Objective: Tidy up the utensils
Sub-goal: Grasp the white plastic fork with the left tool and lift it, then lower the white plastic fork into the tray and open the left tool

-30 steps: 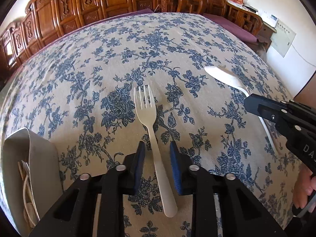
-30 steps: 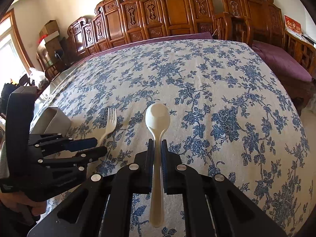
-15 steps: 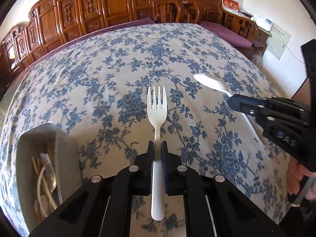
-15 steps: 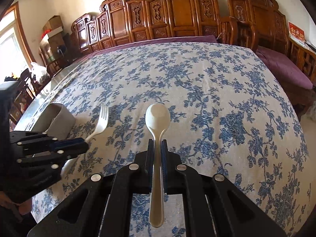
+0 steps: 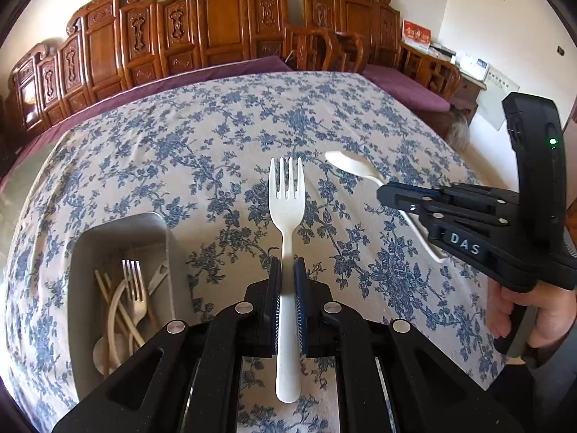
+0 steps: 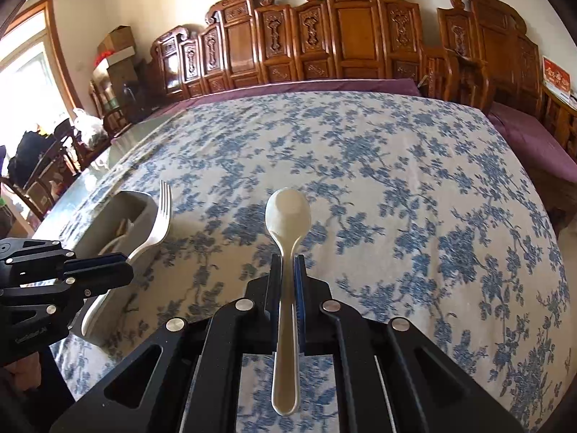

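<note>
Ahead of the left claw [image 5: 287, 278] the flowered tablecloth [image 5: 223, 151] lies open up to the wooden chairs [image 5: 223, 32]. The grey box [image 5: 119, 231] stands near its left; the right claw [image 5: 387, 195] blocks its right side.

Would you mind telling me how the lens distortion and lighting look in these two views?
Left wrist view: fisheye bends the table into a dome, dark corners, fork sharp. Right wrist view: same bulge, window at left blown out, spoon sharp, cloth below it slightly soft.
</note>
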